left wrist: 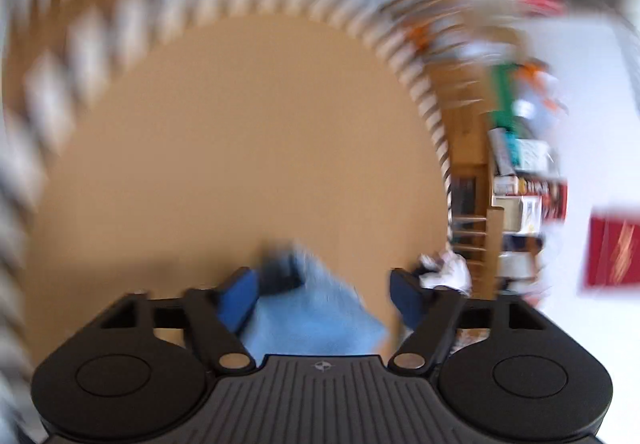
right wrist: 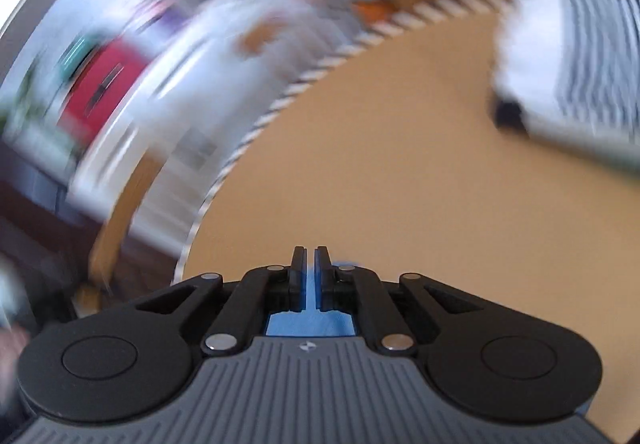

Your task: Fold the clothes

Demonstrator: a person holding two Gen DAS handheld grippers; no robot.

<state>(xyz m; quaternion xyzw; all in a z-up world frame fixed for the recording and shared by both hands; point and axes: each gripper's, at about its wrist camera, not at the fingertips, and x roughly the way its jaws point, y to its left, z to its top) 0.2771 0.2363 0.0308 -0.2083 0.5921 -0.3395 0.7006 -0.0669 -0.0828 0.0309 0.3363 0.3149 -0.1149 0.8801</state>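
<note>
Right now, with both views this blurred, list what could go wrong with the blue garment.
1. The left gripper is open, its fingers apart around the blue cloth, so that side looks ungripped and could sag or slip.
2. The right gripper is shut on only a thin strip of blue cloth; a fast swing might pull it free.
3. Heavy motion blur suggests quick movement, so the cloth may land crooked on the tan surface.

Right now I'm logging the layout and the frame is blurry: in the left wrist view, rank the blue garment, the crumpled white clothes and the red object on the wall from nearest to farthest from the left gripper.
1. blue garment: between the open jaws of the left gripper.
2. crumpled white clothes: just right, at the table's edge.
3. red object: far right, on the wall.
</note>
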